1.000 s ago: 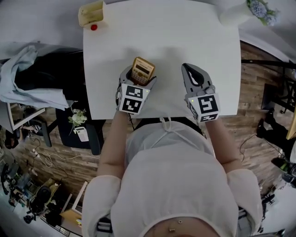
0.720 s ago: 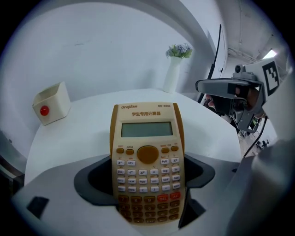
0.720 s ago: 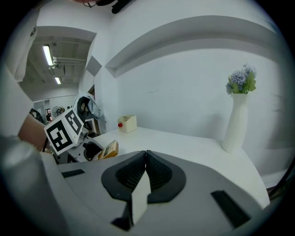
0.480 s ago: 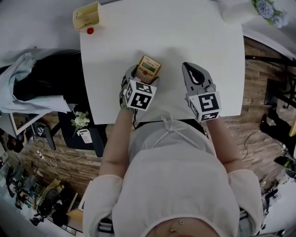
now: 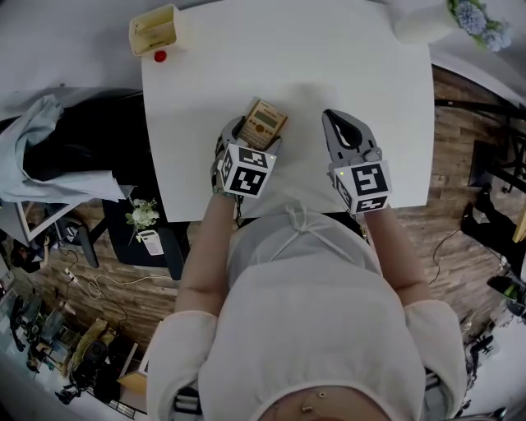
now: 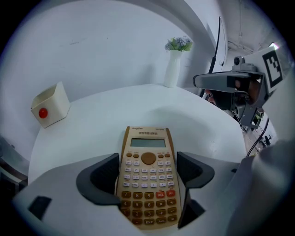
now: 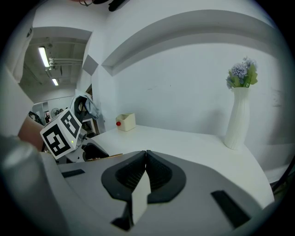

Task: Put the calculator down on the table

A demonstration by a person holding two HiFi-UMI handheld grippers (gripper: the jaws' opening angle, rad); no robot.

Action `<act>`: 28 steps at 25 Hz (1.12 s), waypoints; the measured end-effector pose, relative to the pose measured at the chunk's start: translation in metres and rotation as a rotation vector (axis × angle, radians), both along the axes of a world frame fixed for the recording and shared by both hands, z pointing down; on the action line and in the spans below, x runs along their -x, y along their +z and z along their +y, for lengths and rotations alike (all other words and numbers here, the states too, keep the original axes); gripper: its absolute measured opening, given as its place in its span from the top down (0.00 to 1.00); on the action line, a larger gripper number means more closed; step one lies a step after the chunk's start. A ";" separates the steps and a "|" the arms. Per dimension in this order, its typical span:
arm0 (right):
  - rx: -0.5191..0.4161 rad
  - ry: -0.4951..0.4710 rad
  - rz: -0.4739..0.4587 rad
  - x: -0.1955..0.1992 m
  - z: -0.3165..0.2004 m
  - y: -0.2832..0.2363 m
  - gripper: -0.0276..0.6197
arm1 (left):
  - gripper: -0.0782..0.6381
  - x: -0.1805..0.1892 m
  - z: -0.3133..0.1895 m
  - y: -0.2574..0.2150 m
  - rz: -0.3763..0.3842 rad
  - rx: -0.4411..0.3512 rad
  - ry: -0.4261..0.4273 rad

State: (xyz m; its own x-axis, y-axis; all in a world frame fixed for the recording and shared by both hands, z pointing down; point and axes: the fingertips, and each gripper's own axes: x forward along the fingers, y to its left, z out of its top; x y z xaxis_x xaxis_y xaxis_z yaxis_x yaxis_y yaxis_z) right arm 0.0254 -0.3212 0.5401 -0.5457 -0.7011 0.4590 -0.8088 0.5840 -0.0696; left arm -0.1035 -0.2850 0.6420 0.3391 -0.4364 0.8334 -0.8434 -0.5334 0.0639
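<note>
A tan calculator (image 5: pixel 263 122) (image 6: pixel 148 156) sits between the jaws of my left gripper (image 5: pixel 251 136) (image 6: pixel 147 174), keys up, its display end pointing away and to the right over the white table (image 5: pixel 329 57). The jaws are shut on its lower sides. Whether its far end touches the table I cannot tell. My right gripper (image 5: pixel 335 122) (image 7: pixel 145 159) is to the right of it, over the table's near edge. It is shut with nothing in it.
A cream box (image 5: pixel 156 27) (image 6: pixel 50 105) with a red button stands at the table's far left corner. A white vase (image 5: pixel 419 25) (image 7: pixel 237 117) of flowers stands at the far right. Left of the table are a black chair and a pale cloth (image 5: pixel 41 156).
Over the last second my left gripper has turned a little clockwise, so the calculator now points further right. The right gripper has stayed put.
</note>
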 end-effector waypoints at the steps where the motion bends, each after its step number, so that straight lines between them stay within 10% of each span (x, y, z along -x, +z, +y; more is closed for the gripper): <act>1: 0.001 0.002 -0.001 -0.001 0.000 0.000 0.95 | 0.31 0.001 0.000 0.000 0.002 -0.004 -0.003; 13: -0.037 -0.014 -0.016 -0.005 0.011 -0.023 0.95 | 0.32 -0.003 0.002 -0.052 0.099 -0.150 -0.055; 18: -0.075 -0.019 -0.030 -0.013 0.022 -0.043 0.95 | 0.64 0.009 0.004 -0.115 0.102 -0.346 -0.143; 28: -0.187 -0.046 -0.069 -0.022 0.039 -0.108 0.95 | 0.84 0.008 0.025 -0.220 0.166 -0.616 -0.164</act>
State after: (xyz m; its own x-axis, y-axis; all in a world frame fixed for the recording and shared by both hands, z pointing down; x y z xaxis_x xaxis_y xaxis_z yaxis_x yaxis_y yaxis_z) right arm 0.0474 -0.2819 0.4318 -0.6044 -0.7444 0.2840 -0.7782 0.6279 -0.0106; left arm -0.1113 -0.2600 0.4220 0.3301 -0.8739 0.3568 -0.9221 -0.3794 -0.0761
